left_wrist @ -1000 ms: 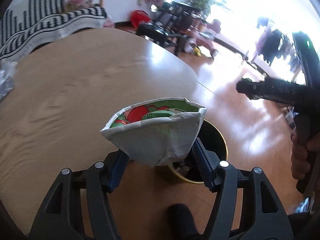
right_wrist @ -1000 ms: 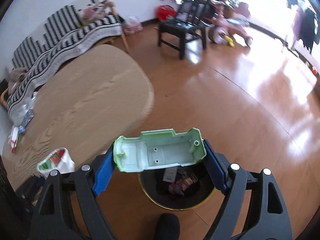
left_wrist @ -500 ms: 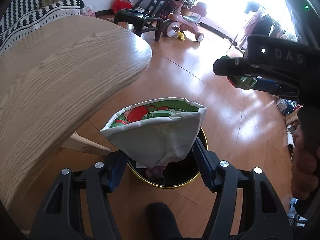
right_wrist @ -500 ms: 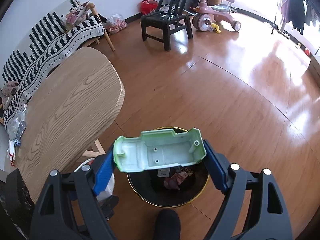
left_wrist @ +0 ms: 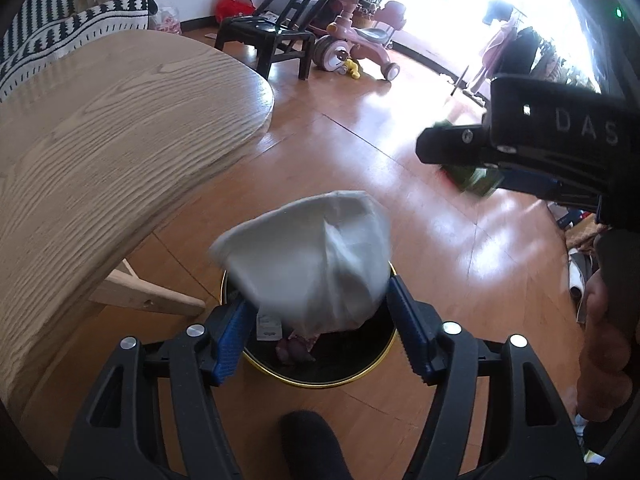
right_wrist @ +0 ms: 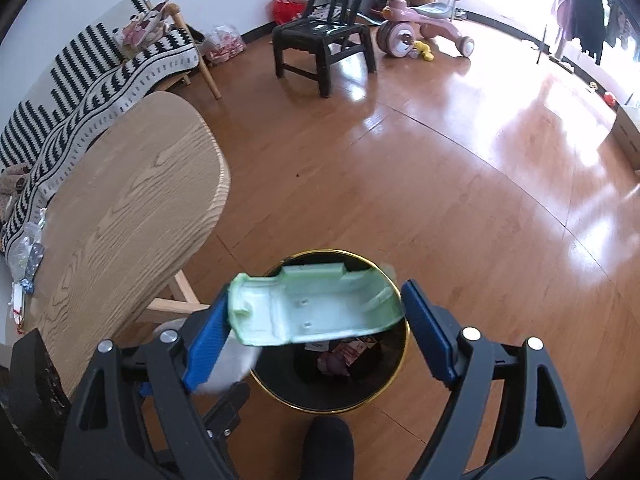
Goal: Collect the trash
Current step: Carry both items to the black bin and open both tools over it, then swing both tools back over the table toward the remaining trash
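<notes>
- Trash bin (right_wrist: 332, 396): round, black inside with a gold rim, standing on the wooden floor (right_wrist: 460, 184) just beside the corner of the desk (right_wrist: 120, 220). Paper scraps and a pinkish lump lie at its bottom.
- Left claw (left_wrist: 320, 320): directly above the bin, blue pads spread apart. The white paper bag (left_wrist: 312, 260) sits between the pads, blurred; the left pad is apart from it, and contact at the right pad cannot be told. The claw reads as released.
- White paper bag: over the bin's mouth, above the scraps, not inside the bin.
- Right claw (right_wrist: 316, 332): also above the bin, pads spread. The right pad stands clear of the green plastic shell (right_wrist: 312, 304); the left pad is at the shell's edge. The claw reads as released.
- Green plastic shell: pale green, car-shaped, hollow side up, tilted, over the bin's far rim.
- Desk: light wood, rounded corner, left of the bin in both views; small wrappers (right_wrist: 26, 256) lie at its far edge.
- Beyond the bin: a black chair (right_wrist: 324, 44) and a pink tricycle (right_wrist: 420, 28).
</notes>
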Motion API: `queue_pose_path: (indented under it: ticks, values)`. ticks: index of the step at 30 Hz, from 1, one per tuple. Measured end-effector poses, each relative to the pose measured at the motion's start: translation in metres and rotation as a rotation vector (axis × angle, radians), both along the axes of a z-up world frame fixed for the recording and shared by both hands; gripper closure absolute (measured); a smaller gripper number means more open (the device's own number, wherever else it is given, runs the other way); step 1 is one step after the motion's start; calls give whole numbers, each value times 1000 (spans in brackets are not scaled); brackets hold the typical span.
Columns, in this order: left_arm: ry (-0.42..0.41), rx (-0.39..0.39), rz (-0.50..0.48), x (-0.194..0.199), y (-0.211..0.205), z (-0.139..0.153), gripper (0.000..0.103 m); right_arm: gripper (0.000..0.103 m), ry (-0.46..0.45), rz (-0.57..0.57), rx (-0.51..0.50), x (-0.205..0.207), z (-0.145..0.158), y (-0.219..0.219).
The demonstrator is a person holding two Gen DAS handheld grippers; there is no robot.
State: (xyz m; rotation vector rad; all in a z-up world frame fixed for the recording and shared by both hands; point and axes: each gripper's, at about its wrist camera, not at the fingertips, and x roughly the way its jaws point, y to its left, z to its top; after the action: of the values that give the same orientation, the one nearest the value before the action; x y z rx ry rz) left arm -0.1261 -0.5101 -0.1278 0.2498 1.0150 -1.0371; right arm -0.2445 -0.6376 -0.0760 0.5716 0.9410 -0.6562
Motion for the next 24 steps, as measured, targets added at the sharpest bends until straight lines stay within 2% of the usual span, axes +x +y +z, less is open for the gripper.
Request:
queue_pose_path:
  ticks: [9,14,17,20,24]
  values:
    - [0,2,5,2,9,-2,22,16,-25,2,-8,2,3,2]
    - [-37,-10,12,13,36,22,14,15,-67,58,-51,25,17,29]
    - [-114,-6,37,26,71,45,12,15,-96,125,-72,49,28,60]
    - [-191,7,101,49,125,69,11,14,-125,192,-87,76,40,93]
    - [-229,30,211,84,196,88,11,13,-186,306,-89,123,57,154]
